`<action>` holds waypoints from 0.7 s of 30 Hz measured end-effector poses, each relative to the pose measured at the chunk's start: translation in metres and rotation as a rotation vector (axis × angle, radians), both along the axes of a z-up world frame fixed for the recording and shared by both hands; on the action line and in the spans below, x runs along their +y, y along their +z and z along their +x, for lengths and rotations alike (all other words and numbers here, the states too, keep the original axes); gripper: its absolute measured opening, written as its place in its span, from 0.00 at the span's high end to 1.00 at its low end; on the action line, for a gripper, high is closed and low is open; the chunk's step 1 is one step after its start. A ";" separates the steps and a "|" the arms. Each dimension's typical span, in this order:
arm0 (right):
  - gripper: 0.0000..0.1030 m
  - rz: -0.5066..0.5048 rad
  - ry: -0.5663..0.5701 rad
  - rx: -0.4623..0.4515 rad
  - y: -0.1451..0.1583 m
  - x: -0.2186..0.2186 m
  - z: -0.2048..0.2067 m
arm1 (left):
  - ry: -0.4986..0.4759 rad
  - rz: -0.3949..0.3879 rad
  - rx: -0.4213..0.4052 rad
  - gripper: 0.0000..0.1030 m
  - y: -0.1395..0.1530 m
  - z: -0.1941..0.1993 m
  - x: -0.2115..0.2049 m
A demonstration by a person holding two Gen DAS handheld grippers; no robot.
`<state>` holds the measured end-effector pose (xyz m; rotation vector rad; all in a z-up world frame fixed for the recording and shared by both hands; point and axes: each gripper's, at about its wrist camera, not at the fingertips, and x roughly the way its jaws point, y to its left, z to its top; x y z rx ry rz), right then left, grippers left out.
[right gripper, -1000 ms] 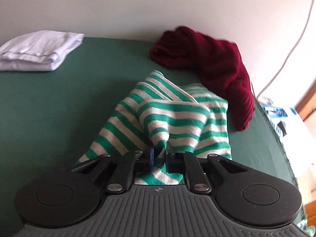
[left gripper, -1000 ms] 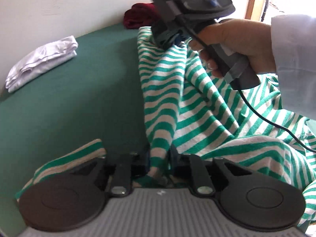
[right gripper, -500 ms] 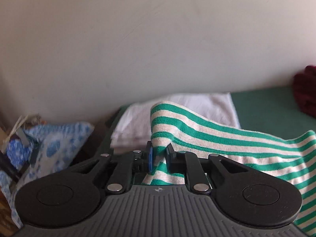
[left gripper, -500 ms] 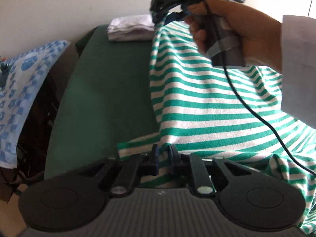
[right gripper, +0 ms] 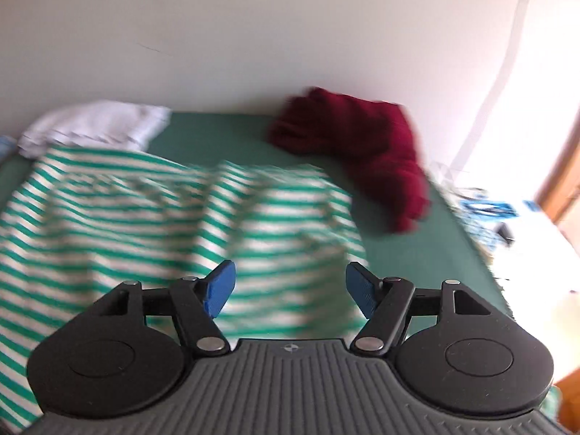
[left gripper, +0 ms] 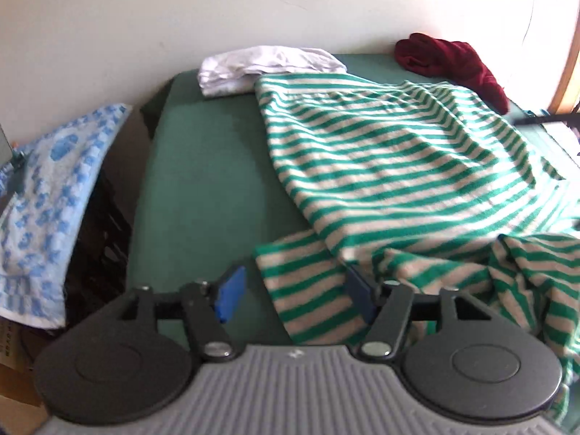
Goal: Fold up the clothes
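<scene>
A green-and-white striped garment (left gripper: 391,166) lies spread over the green table (left gripper: 203,188), its near edge rumpled. My left gripper (left gripper: 293,293) hovers over that near edge, jaws opening, a striped flap between the blue pads (left gripper: 229,295) without being pressed. In the right wrist view the same striped garment (right gripper: 145,224) is blurred beneath my right gripper (right gripper: 290,288), whose jaws are also opening and pinch nothing.
A folded white garment (left gripper: 264,67) sits at the table's far left by the wall. A dark red garment (left gripper: 453,65) lies crumpled at the far right. A blue-patterned cloth (left gripper: 47,195) covers something left of the table. A cable (right gripper: 500,72) hangs down the wall.
Both grippers held the striped garment up, carried it leftward across the table, then let go. It now lies flat, and both pairs of jaws stand apart.
</scene>
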<state>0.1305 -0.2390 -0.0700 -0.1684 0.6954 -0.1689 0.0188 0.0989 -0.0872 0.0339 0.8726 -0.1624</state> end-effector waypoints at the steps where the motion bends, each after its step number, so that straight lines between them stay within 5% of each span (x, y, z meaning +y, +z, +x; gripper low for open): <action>1: 0.32 -0.029 -0.062 0.039 -0.010 -0.028 -0.014 | -0.020 -0.017 0.015 0.28 -0.003 -0.003 -0.003; 4: 0.34 0.002 -0.197 0.125 -0.032 -0.096 -0.049 | -0.069 -0.021 0.051 0.24 -0.012 -0.008 -0.021; 6: 0.36 0.136 -0.218 0.105 -0.038 -0.120 -0.062 | -0.093 -0.005 0.066 0.24 -0.014 -0.009 -0.034; 9: 0.65 0.181 -0.189 0.075 -0.044 -0.125 -0.069 | -0.102 0.067 0.070 0.25 -0.014 -0.012 -0.053; 10: 0.83 0.148 -0.183 0.070 -0.044 -0.124 -0.068 | -0.090 0.097 0.064 0.25 -0.013 -0.014 -0.057; 11: 0.87 0.115 -0.177 0.065 -0.045 -0.122 -0.067 | -0.069 0.128 0.055 0.21 -0.012 -0.018 -0.060; 13: 0.86 0.118 -0.225 0.051 -0.049 -0.130 -0.068 | -0.024 0.173 0.039 0.14 -0.009 -0.026 -0.063; 16: 0.57 0.176 -0.263 0.020 -0.045 -0.141 -0.082 | 0.056 0.168 0.021 0.10 -0.001 -0.045 -0.062; 21: 0.41 0.385 -0.088 -0.030 -0.019 -0.134 -0.138 | 0.129 0.135 -0.044 0.06 0.017 -0.081 -0.080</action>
